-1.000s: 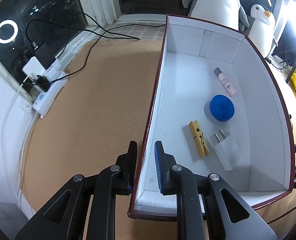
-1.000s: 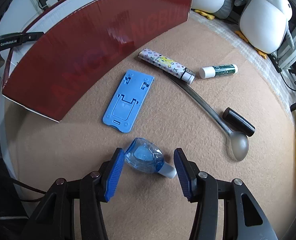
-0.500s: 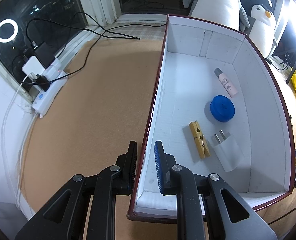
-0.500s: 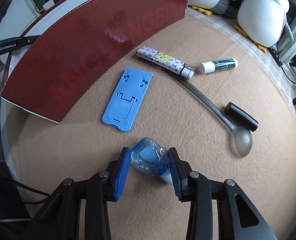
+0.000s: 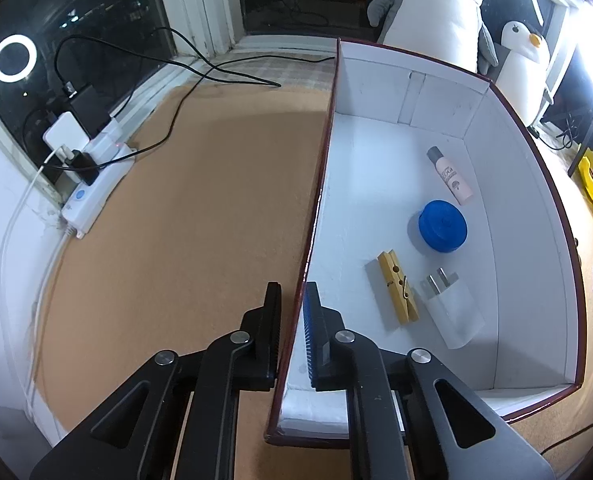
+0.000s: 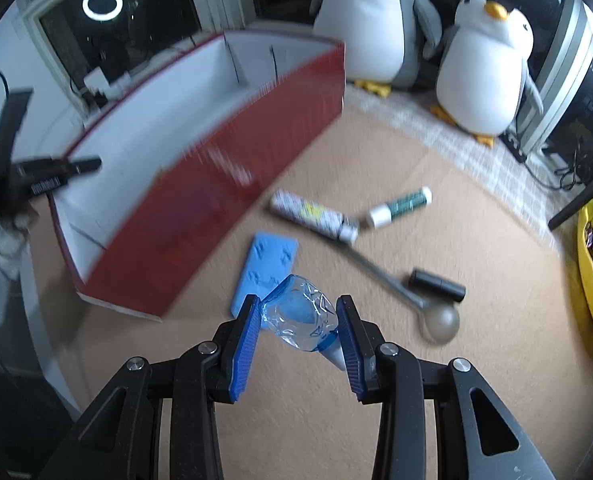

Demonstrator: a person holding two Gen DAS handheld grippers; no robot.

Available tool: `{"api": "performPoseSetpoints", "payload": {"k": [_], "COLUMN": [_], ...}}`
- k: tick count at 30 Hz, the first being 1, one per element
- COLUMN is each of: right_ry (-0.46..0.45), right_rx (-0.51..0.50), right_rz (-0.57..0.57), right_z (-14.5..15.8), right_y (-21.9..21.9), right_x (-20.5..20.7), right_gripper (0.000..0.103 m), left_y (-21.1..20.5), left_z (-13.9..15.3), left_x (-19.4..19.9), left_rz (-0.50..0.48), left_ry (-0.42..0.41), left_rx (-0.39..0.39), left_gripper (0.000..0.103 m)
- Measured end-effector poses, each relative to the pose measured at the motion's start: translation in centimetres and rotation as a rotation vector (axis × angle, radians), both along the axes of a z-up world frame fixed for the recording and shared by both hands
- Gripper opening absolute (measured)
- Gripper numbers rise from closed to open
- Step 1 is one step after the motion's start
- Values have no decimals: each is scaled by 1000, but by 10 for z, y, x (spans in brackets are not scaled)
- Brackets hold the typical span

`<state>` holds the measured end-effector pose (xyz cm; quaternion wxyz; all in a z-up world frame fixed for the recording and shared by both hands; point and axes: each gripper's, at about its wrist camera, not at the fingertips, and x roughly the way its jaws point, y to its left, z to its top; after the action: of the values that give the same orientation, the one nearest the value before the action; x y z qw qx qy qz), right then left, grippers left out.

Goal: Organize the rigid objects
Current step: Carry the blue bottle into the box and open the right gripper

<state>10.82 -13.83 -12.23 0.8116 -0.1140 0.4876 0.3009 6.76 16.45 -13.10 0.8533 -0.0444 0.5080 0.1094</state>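
Left wrist view, far left: power strip [image 5: 96,188] with plugs and cables along the window edge, brown tabletop [image 5: 184,220] bare beside it. Left gripper [image 5: 292,304] is clamped on the left wall of the box [image 5: 400,92], one finger outside, one inside, wall pinched between the pads. Box is dark red outside, white inside, open top. Inside, near to far: white charger plug [image 5: 452,312] with prongs pointing far; yellow clothespin [image 5: 398,292] just left of it, long axis running near to far; blue round lid [image 5: 442,226]; small pink bottle [image 5: 450,176], dark cap toward the far end. A blurred blue-black bit at the right edge of this view, cannot tell what it is.

Right wrist view: whole picture is motion-blurred. Box sits on the left, its red side wall facing the camera, print on it unreadable. Right gripper [image 6: 298,320] is gripping a small clear crinkled plastic bottle [image 6: 300,316] with blue inside, lifted clear of the tabletop; its white tip points near and right, down toward the right finger, long axis slanted. The jaws have just been closing on it. Behind it on the tabletop a flat blue phone stand [image 6: 266,268], partly hidden by the bottle. Further right: patterned tube [image 6: 312,216], white-capped green tube [image 6: 400,206], metal spoon [image 6: 436,316] with bowl near, black cylinder [image 6: 436,284] just beside the spoon handle. Yellow fruit bowl [image 6: 588,280] cut off at the right edge.
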Motion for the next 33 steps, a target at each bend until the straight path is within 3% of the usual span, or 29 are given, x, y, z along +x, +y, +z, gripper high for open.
{"api": "performPoseSetpoints", "payload": {"k": [9, 14, 23, 33], "right_ry": [-41, -39, 26, 51], "right_rx": [158, 168, 108, 24], "right_rz": [26, 42, 67, 56], "right_z": [56, 66, 46, 19], "right_y": [56, 102, 177, 212], "right_x": [19, 26, 51, 70], "right_gripper": [35, 35, 35, 35], "left_y": [4, 7, 9, 12], "left_z": [0, -1, 1, 1], "left_x": [-3, -5, -8, -9], "left_rz": [1, 0, -7, -14], "left_ry": [-26, -40, -62, -69], "left_rx": [-30, -45, -70, -86], "left_gripper": [6, 6, 6, 6]}}
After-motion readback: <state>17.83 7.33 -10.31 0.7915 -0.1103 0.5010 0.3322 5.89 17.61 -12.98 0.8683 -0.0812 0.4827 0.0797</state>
